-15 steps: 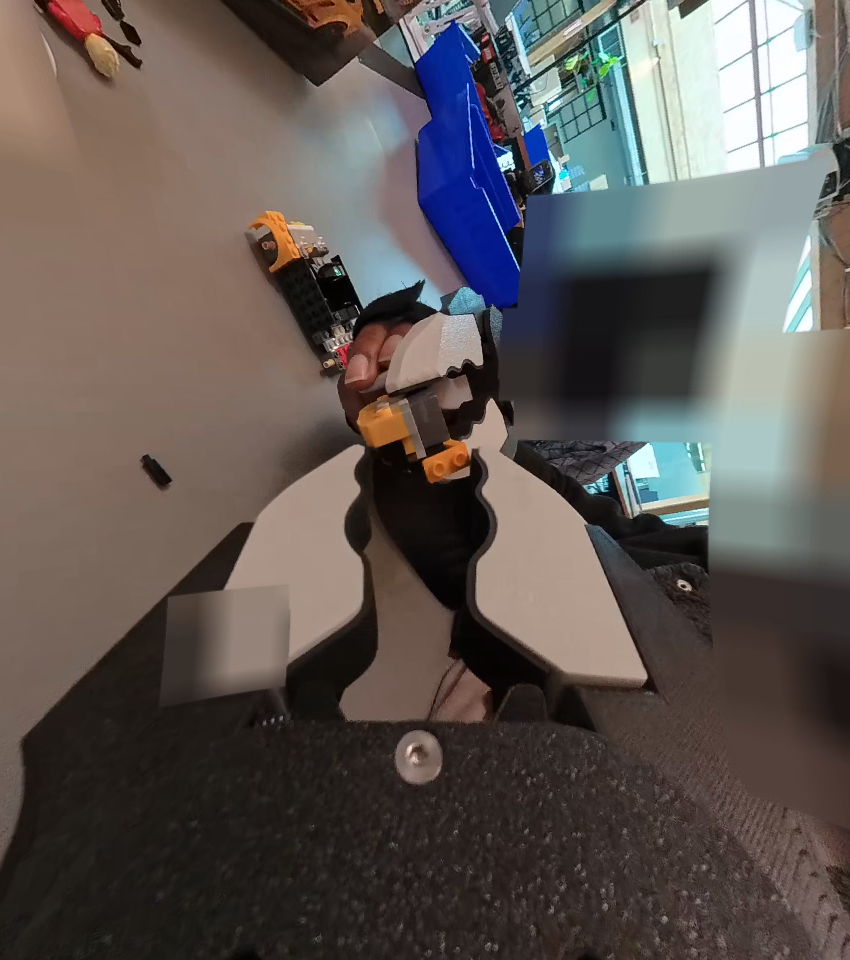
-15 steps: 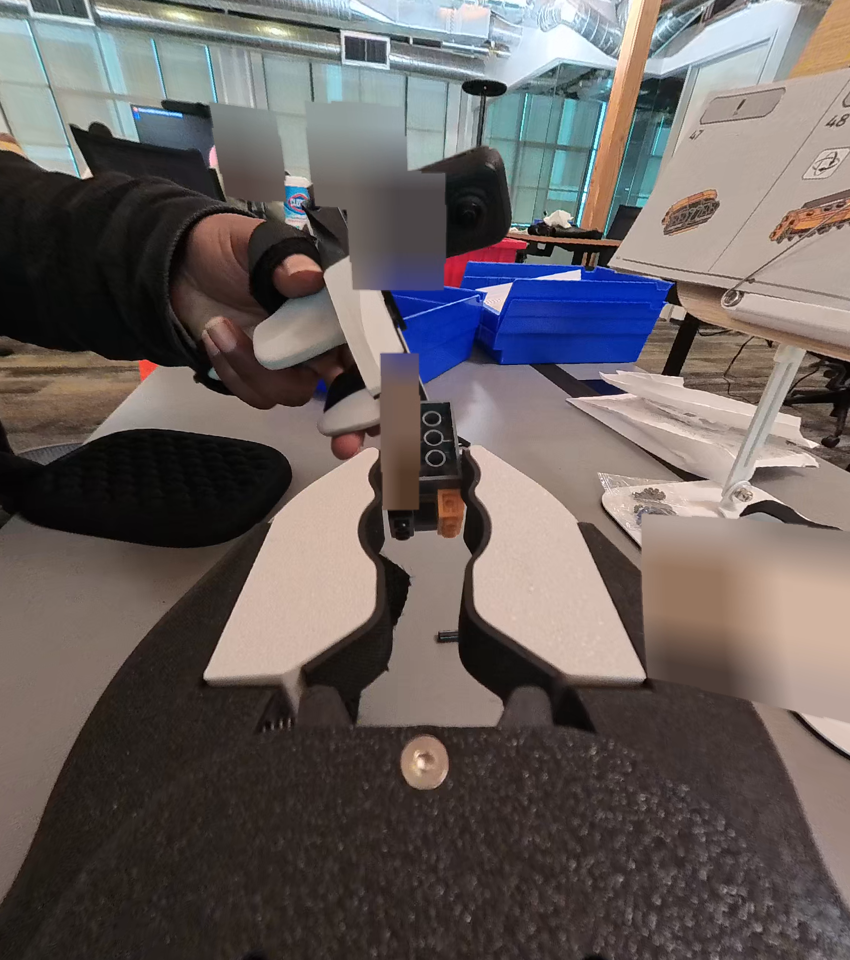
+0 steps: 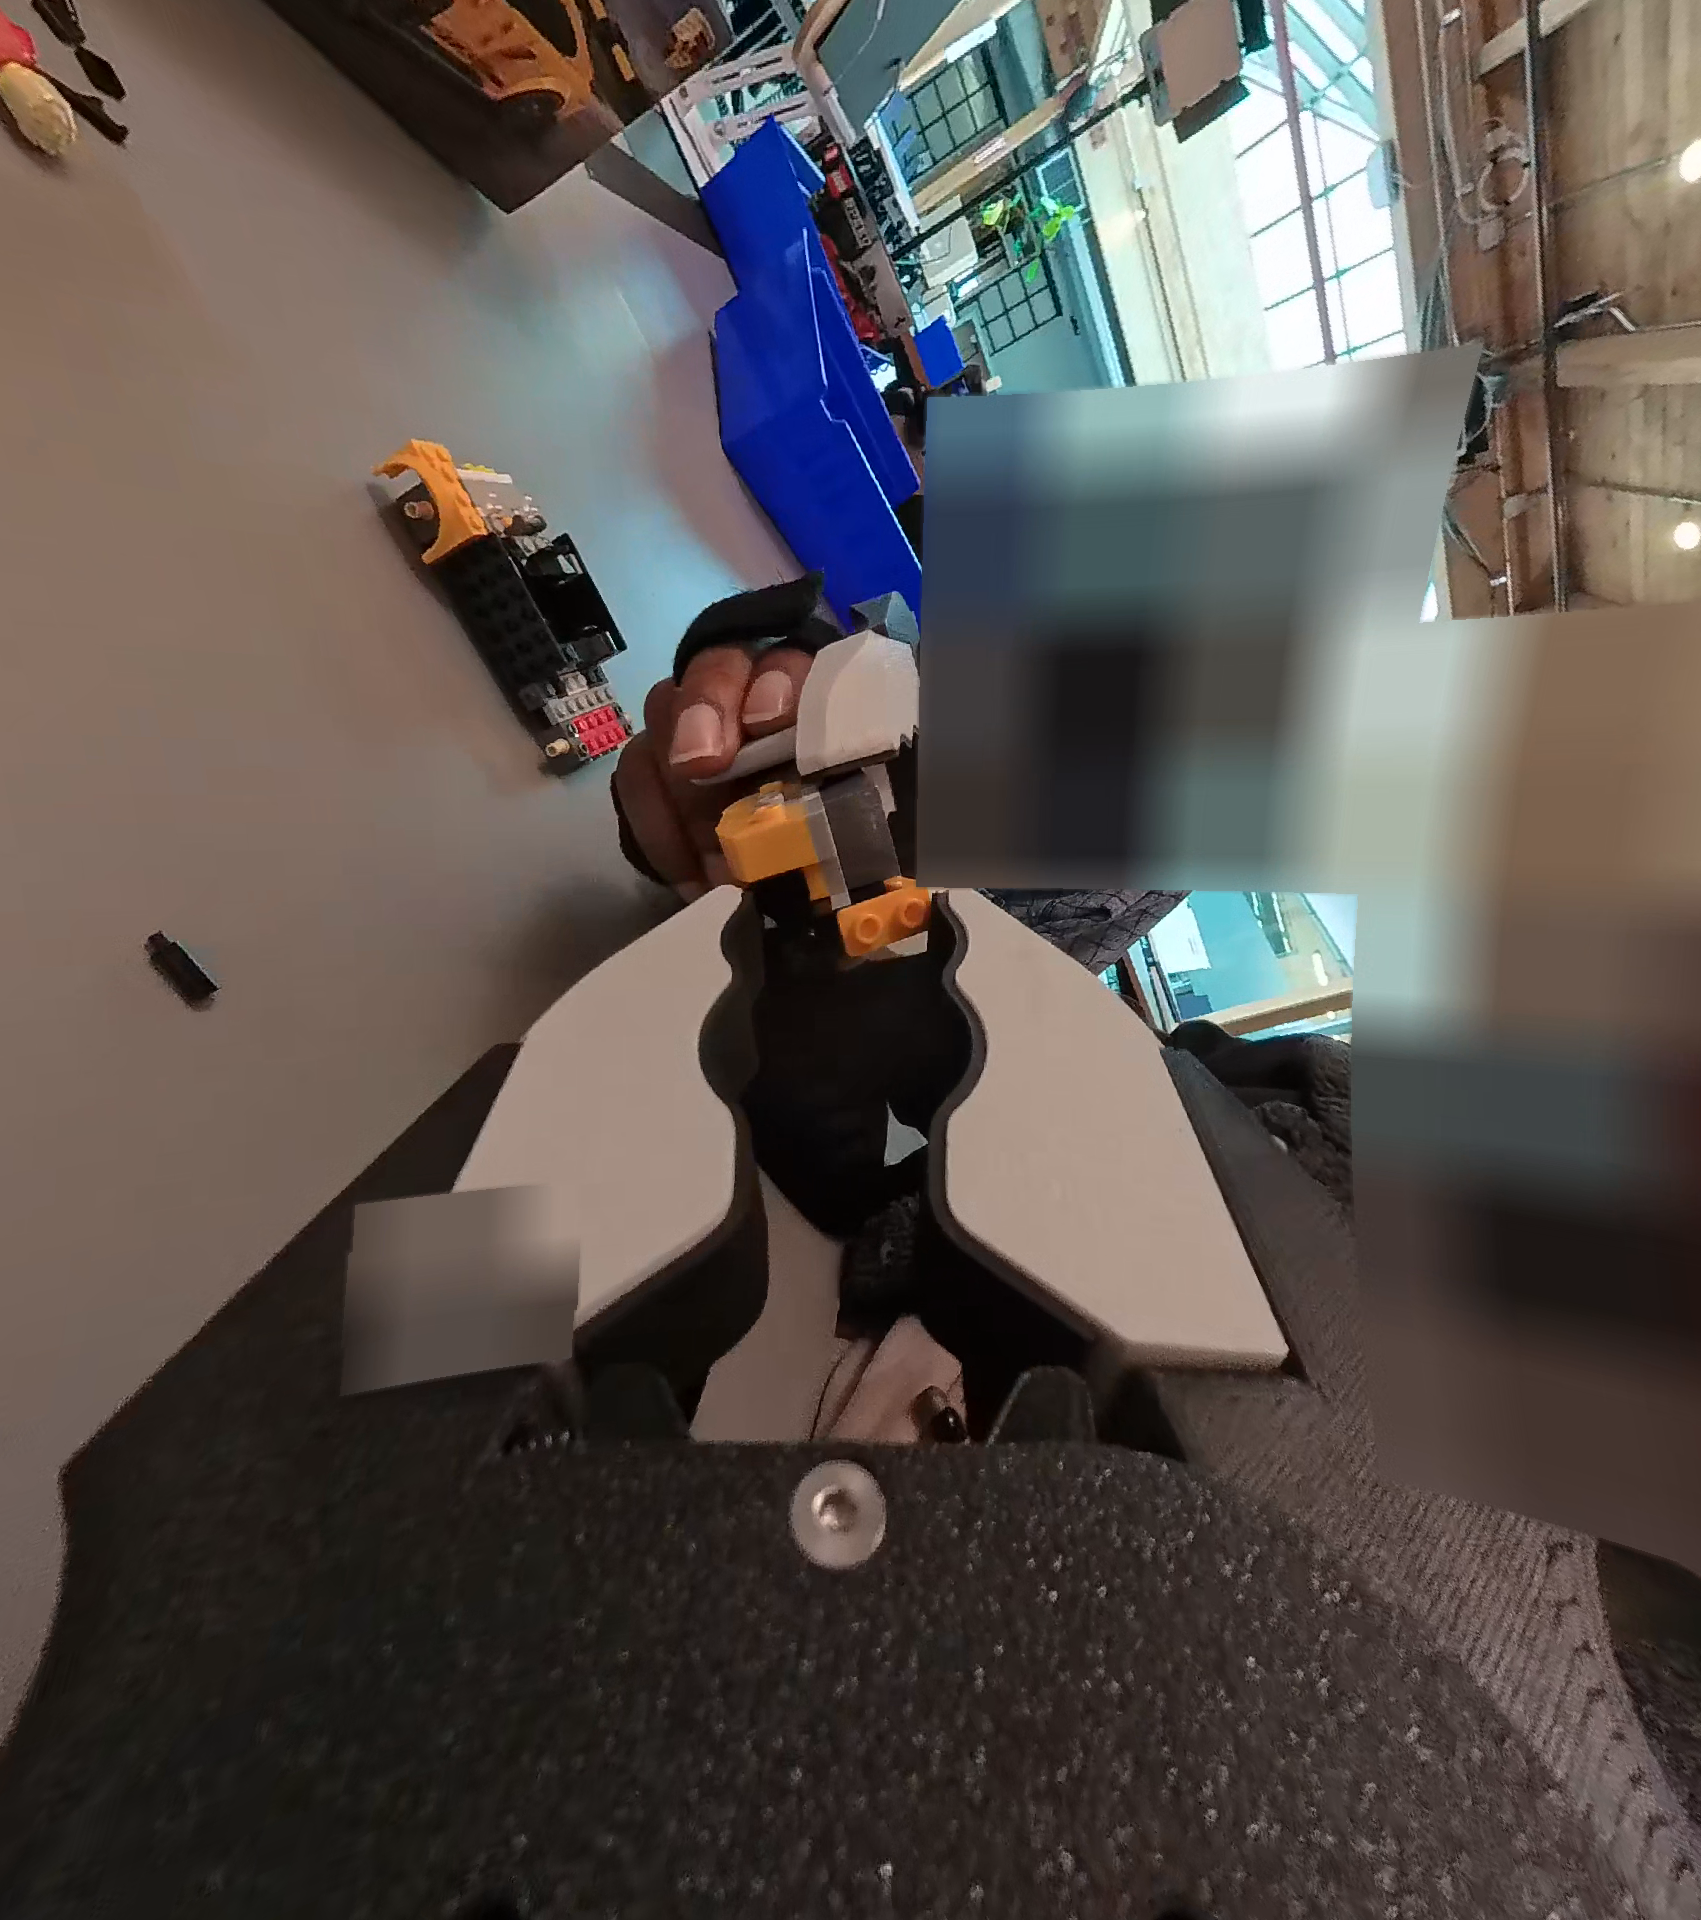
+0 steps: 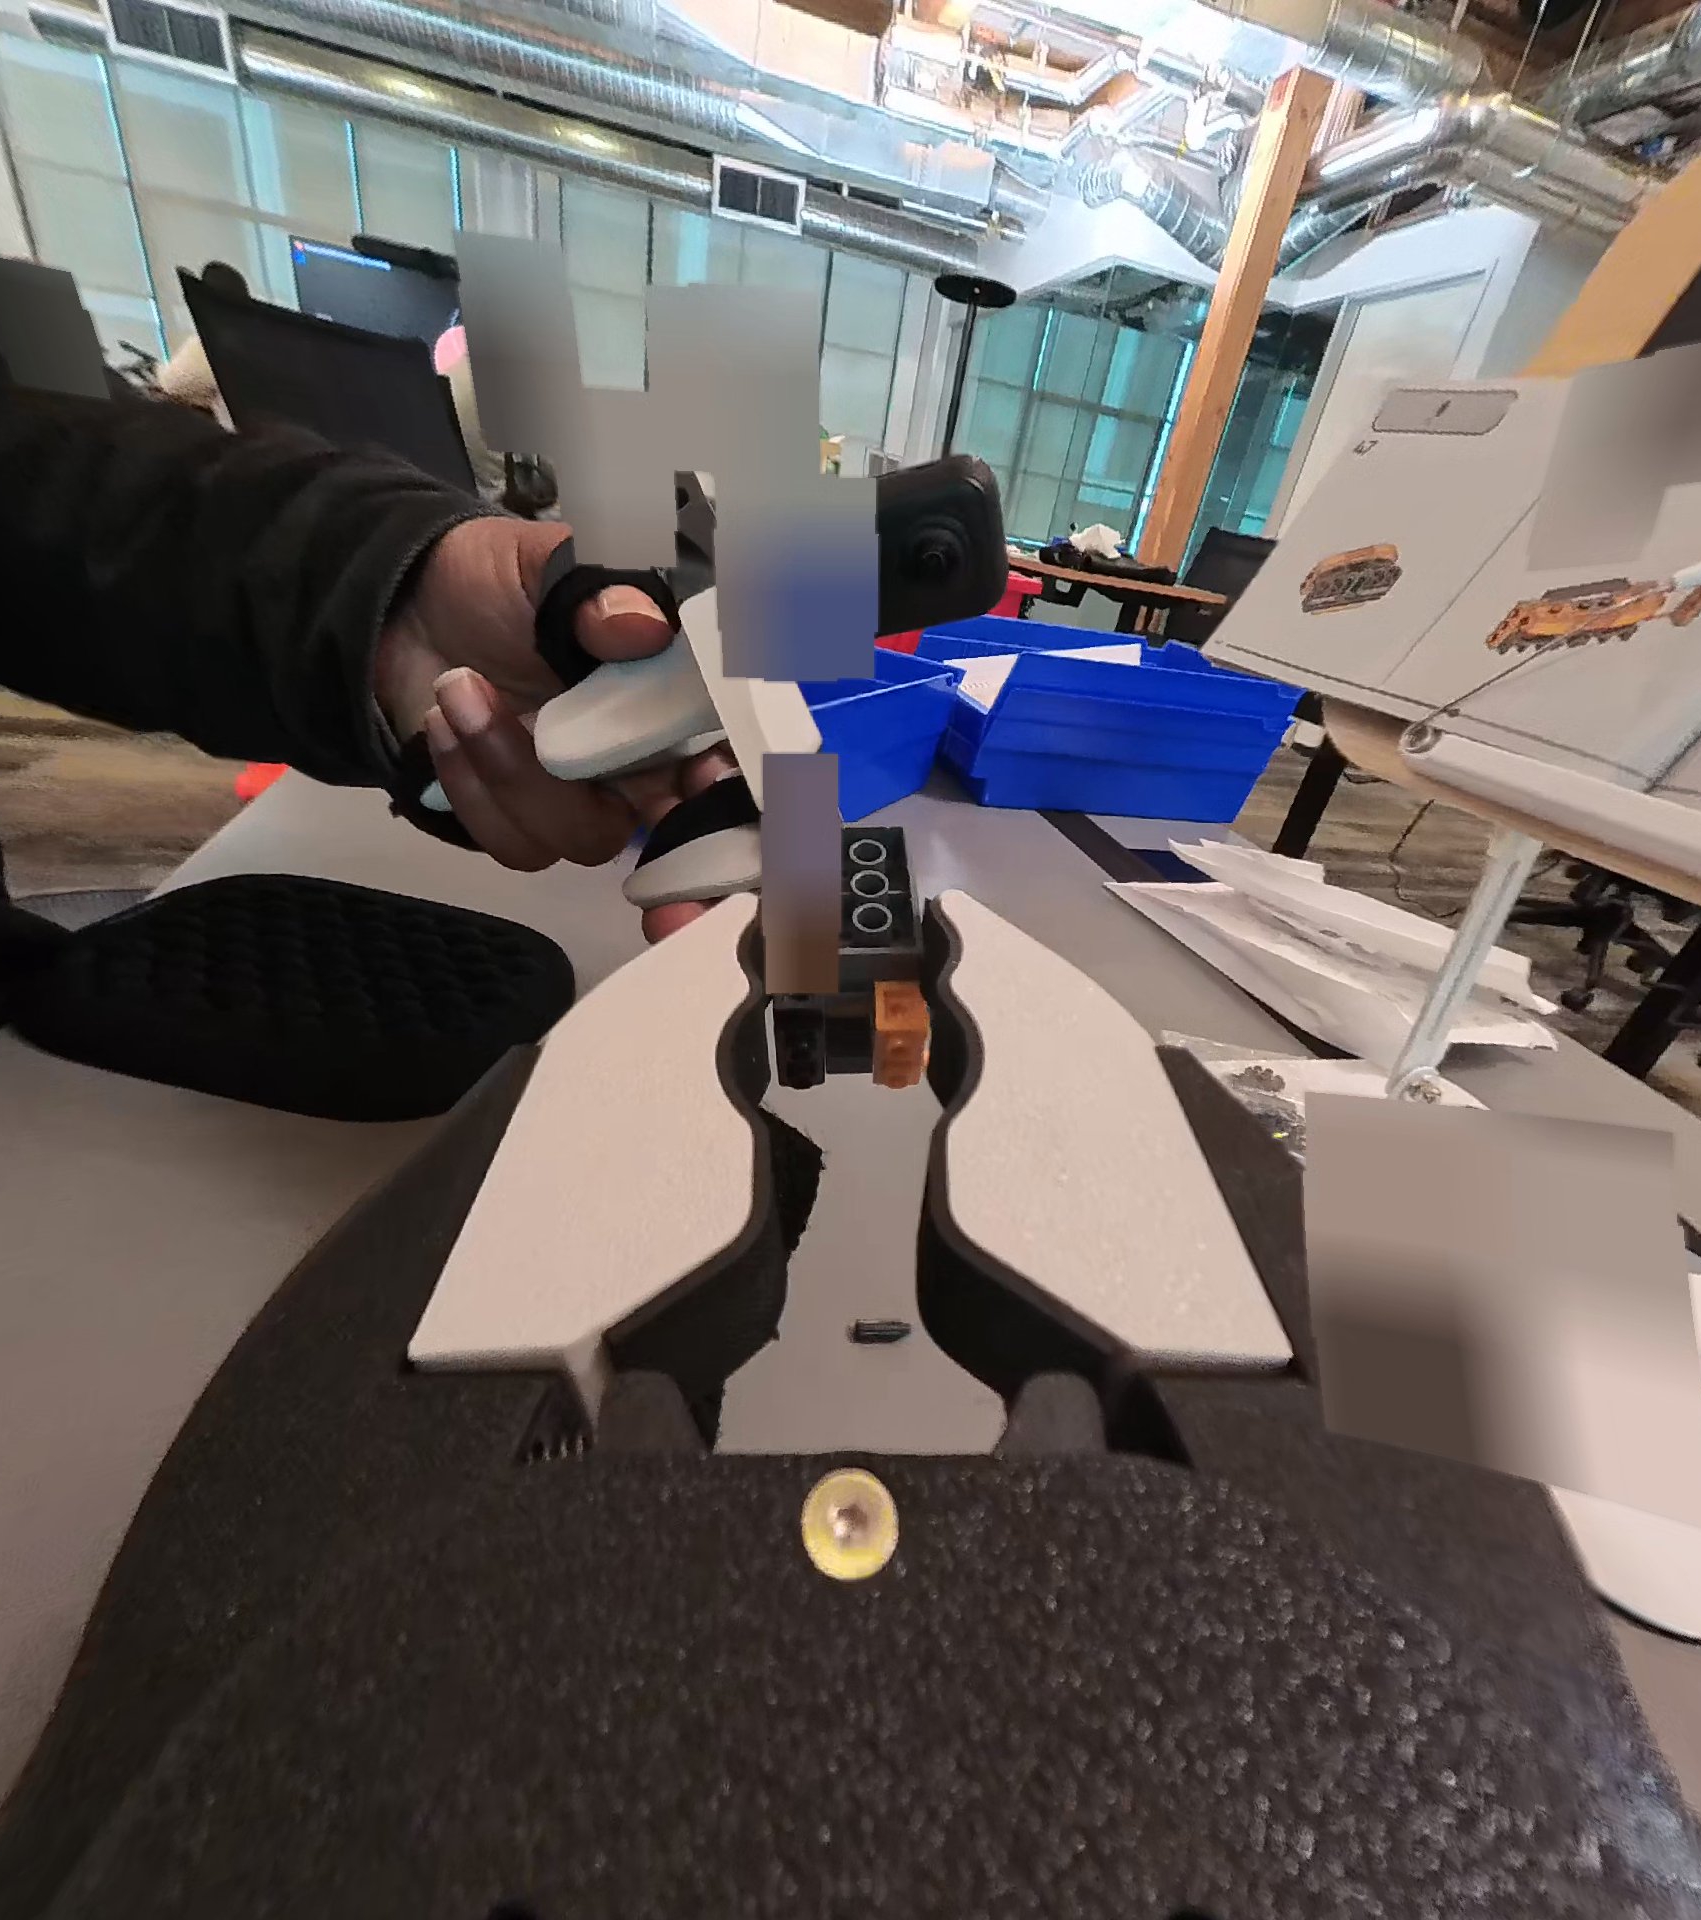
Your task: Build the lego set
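Both grippers meet in mid-air above the table. The left gripper is clenched on the small orange-and-grey brick cluster, and the right gripper pinches the same piece from the opposite side, likely to steady it while parts are pressed together. The half-built car lies well apart on the table, a loose black peg nearer. Blue bins and the instruction booklet stand beyond; nothing blocks the way.
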`<state>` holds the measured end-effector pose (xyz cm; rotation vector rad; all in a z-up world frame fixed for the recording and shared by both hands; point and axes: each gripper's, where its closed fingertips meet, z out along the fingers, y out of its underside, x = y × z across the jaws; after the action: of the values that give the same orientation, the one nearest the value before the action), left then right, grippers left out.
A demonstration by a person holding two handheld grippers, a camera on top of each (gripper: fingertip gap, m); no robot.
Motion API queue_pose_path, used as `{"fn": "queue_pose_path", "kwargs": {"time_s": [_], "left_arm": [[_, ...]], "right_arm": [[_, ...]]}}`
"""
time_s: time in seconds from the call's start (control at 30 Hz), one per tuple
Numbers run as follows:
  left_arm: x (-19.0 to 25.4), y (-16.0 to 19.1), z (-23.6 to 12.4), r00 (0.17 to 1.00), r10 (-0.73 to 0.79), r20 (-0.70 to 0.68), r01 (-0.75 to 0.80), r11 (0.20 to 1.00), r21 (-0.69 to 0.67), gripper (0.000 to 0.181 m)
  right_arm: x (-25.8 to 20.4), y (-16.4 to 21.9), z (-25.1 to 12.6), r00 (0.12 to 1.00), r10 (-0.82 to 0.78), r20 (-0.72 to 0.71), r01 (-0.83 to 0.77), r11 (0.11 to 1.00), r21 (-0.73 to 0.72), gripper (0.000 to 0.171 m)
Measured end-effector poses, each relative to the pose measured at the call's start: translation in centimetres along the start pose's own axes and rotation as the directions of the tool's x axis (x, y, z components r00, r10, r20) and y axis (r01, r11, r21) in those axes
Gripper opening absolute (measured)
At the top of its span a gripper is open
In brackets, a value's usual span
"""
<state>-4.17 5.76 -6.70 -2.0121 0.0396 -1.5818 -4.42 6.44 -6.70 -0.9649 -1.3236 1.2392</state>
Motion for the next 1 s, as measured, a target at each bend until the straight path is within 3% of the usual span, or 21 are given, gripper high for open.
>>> {"fn": "queue_pose_path", "kwargs": {"time_s": [0.03,0.17,0.37,0.47,0.63,0.83,0.9,1.0], "left_arm": [[0.0,0.0,0.0,1.0,0.004,-0.004,-0.004,1.0,0.005,0.03],[0.1,0.2,-0.2,0.997,0.073,0.001,-0.073,0.997,0.017,0.03],[0.2,0.4,-0.6,0.912,0.392,0.123,-0.394,0.919,-0.006,0.029],[-0.2,0.5,-0.8,0.8,0.556,0.224,-0.561,0.826,-0.048,0.029],[-0.5,0.8,-1.1,0.514,0.777,0.363,-0.783,0.598,-0.172,0.029],[0.1,1.3,-0.6,0.232,0.878,0.418,-0.9,0.357,-0.251,0.03],[0.6,1.4,-0.6,0.194,0.888,0.416,-0.921,0.311,-0.235,0.03],[1.4,1.6,-0.6,0.213,0.894,0.395,-0.933,0.306,-0.19,0.03]], "right_arm": [[0.0,0.0,0.0,1.0,-0.018,-0.006,0.018,1.0,-0.004,0.027],[-0.3,-0.1,0.1,0.992,-0.121,-0.035,0.12,0.992,-0.027,0.027],[-0.4,0.3,0.4,0.944,-0.314,-0.104,0.304,0.947,-0.101,0.027],[-0.4,0.8,0.7,0.904,-0.406,-0.132,0.382,0.908,-0.174,0.028],[-0.1,2.1,1.4,0.823,-0.544,-0.164,0.475,0.817,-0.326,0.033],[-0.1,1.0,1.4,0.712,-0.663,-0.232,0.563,0.736,-0.376,0.033],[-0.1,0.3,1.2,0.641,-0.726,-0.251,0.627,0.683,-0.375,0.032],[-0.5,-0.6,1.0,0.577,-0.772,-0.266,0.685,0.635,-0.358,0.03]]}}
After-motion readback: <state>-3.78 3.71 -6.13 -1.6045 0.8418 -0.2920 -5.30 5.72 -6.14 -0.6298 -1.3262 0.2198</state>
